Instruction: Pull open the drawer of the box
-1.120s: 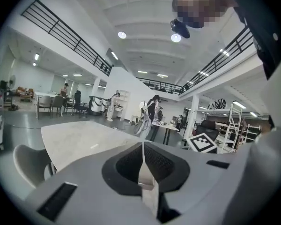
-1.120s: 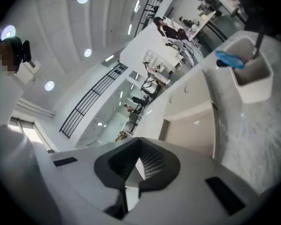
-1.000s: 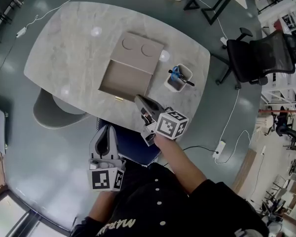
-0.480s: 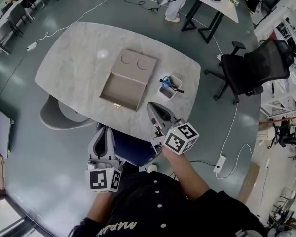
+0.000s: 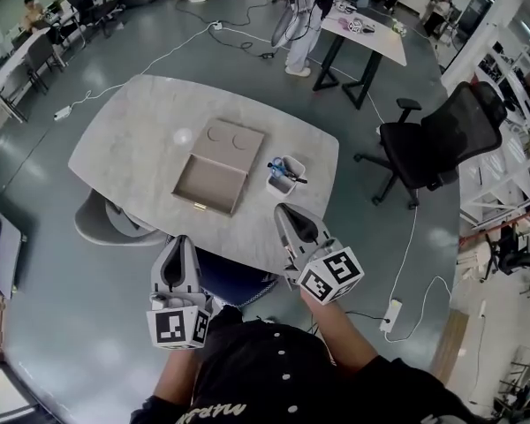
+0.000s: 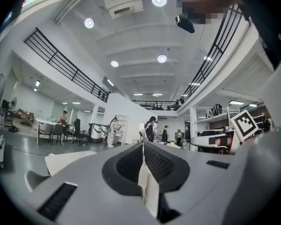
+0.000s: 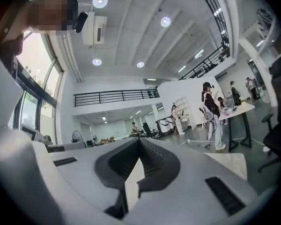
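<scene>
Nearest the person, both tools are held up in front of the body, short of the table edge and touching nothing. The left hand-held gripper (image 5: 178, 241) has its jaws pressed together with nothing between them. The right hand-held gripper (image 5: 288, 210) is likewise closed tight and empty. Both point level, out across the room rather than down at the work.

Beyond them is the oval marble table (image 5: 124, 140). Toward the person's side of it lies the box (image 5: 232, 138). Its drawer (image 5: 210, 182) already stands drawn well out toward the person, an empty tray with a small gold handle (image 5: 200, 206) on its near front. Box and drawer together run from about 1 o'clock at the back to 7 o'clock at the handle.

Seen from above, the handle lies near the left gripper, at about its 1 o'clock. From the right gripper it lies farther off, at about 9 o'clock. If any further pull is wanted, the left looks better placed.

A white pen cup (image 5: 285, 175) stands just at the drawer's 3 o'clock. Farther off stands a black office chair (image 5: 437, 140).
</scene>
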Demonstrator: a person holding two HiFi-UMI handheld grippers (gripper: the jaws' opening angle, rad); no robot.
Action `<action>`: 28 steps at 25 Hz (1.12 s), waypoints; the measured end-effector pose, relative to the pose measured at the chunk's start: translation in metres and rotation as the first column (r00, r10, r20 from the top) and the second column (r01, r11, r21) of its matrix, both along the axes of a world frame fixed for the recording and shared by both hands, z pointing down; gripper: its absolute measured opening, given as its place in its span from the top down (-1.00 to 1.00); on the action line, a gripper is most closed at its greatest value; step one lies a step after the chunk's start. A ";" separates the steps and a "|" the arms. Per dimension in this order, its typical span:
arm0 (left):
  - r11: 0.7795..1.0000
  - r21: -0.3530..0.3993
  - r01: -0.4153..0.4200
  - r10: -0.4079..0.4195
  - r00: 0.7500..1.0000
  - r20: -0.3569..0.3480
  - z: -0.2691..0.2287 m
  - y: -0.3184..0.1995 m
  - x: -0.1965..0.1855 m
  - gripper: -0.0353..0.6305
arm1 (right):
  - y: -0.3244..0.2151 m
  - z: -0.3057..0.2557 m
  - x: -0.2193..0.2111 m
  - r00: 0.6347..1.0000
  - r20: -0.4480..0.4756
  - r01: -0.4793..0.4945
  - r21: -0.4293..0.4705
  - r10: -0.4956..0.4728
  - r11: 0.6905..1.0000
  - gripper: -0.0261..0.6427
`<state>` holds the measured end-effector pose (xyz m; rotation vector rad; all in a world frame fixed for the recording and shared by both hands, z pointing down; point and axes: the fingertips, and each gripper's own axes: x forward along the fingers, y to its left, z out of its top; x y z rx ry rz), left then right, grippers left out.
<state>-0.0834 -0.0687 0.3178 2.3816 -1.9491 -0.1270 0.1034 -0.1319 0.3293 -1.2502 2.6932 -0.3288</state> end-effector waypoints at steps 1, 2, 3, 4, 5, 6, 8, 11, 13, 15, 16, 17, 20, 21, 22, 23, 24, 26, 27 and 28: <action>1.000 0.008 0.001 -0.001 1.000 0.003 -0.002 0.005 0.003 0.83 | 0.006 -0.005 0.004 1.000 -0.018 -0.010 0.026 0.010 1.000 0.93; 1.000 0.015 0.001 -0.001 1.000 0.006 -0.004 0.009 0.006 0.83 | 0.012 -0.010 0.008 0.999 -0.033 -0.023 0.050 0.024 0.998 0.93; 1.000 0.022 0.000 0.000 1.000 0.010 -0.006 0.014 0.009 0.83 | 0.018 -0.014 0.013 0.998 -0.043 -0.038 0.072 0.041 0.997 0.93; 1.000 0.029 -0.001 0.001 1.000 0.015 -0.008 0.019 0.012 0.83 | 0.023 -0.017 0.018 0.997 -0.048 -0.052 0.088 0.056 0.995 0.93; 0.999 0.035 -0.002 0.001 1.000 0.019 -0.009 0.023 0.015 0.83 | 0.028 -0.020 0.024 0.996 -0.052 -0.065 0.101 0.070 0.993 0.93; 0.999 0.039 -0.001 0.000 1.000 0.024 -0.011 0.027 0.018 0.83 | 0.032 -0.022 0.029 0.995 -0.057 -0.075 0.110 0.082 0.991 0.93; 0.999 0.044 0.004 -0.006 1.000 0.031 -0.014 0.035 0.021 0.83 | 0.038 -0.024 0.038 0.993 -0.074 -0.088 0.124 0.097 0.988 0.93; 0.999 0.049 0.013 -0.015 0.999 0.038 -0.016 0.041 0.021 0.83 | 0.042 -0.027 0.046 0.989 -0.099 -0.096 0.144 0.111 0.985 0.93; 0.998 0.055 0.019 -0.021 0.999 0.043 -0.018 0.044 0.021 0.83 | 0.045 -0.031 0.051 0.985 -0.119 -0.102 0.165 0.122 0.981 0.93; 0.998 0.063 0.025 -0.028 0.998 0.049 -0.021 0.046 0.021 0.83 | 0.048 -0.036 0.054 0.982 -0.137 -0.105 0.189 0.133 0.976 0.93; 0.997 0.067 0.029 -0.032 0.998 0.053 -0.022 0.046 0.020 0.83 | 0.049 -0.038 0.055 0.980 -0.143 -0.107 0.199 0.137 0.974 0.93; 0.997 0.071 0.032 -0.036 0.998 0.056 -0.023 0.046 0.020 0.83 | 0.050 -0.040 0.056 0.979 -0.147 -0.109 0.208 0.141 0.972 0.93; 0.996 0.075 0.038 -0.043 0.997 0.063 -0.024 0.048 0.018 0.83 | 0.053 -0.045 0.056 0.976 -0.160 -0.108 0.230 0.147 0.967 0.93; 0.996 0.075 0.040 -0.044 0.997 0.063 -0.024 0.050 0.018 0.83 | 0.054 -0.046 0.055 0.975 -0.166 -0.107 0.235 0.149 0.966 0.93; 0.996 0.075 0.041 -0.046 0.997 0.062 -0.024 0.051 0.018 0.83 | 0.056 -0.046 0.055 0.974 -0.170 -0.107 0.238 0.150 0.965 0.93; 0.996 0.075 0.043 -0.047 0.997 0.063 -0.024 0.053 0.017 0.83 | 0.057 -0.046 0.054 0.973 -0.173 -0.107 0.239 0.151 0.965 0.93; 0.996 0.076 0.044 -0.049 0.997 0.064 -0.024 0.054 0.017 0.83 | 0.057 -0.045 0.053 0.973 -0.175 -0.108 0.238 0.152 0.965 0.93; 0.996 0.079 0.045 -0.050 0.996 0.068 -0.025 0.054 0.015 0.83 | 0.057 -0.043 0.050 0.974 -0.168 -0.110 0.231 0.151 0.967 0.93; 0.996 0.079 0.044 -0.050 0.996 0.069 -0.025 0.054 0.015 0.83 | 0.056 -0.043 0.050 0.975 -0.161 -0.112 0.224 0.150 0.968 0.93; 0.996 0.079 0.044 -0.050 0.996 0.070 -0.025 0.054 0.014 0.83 | 0.056 -0.042 0.049 0.977 -0.154 -0.114 0.217 0.149 0.969 0.93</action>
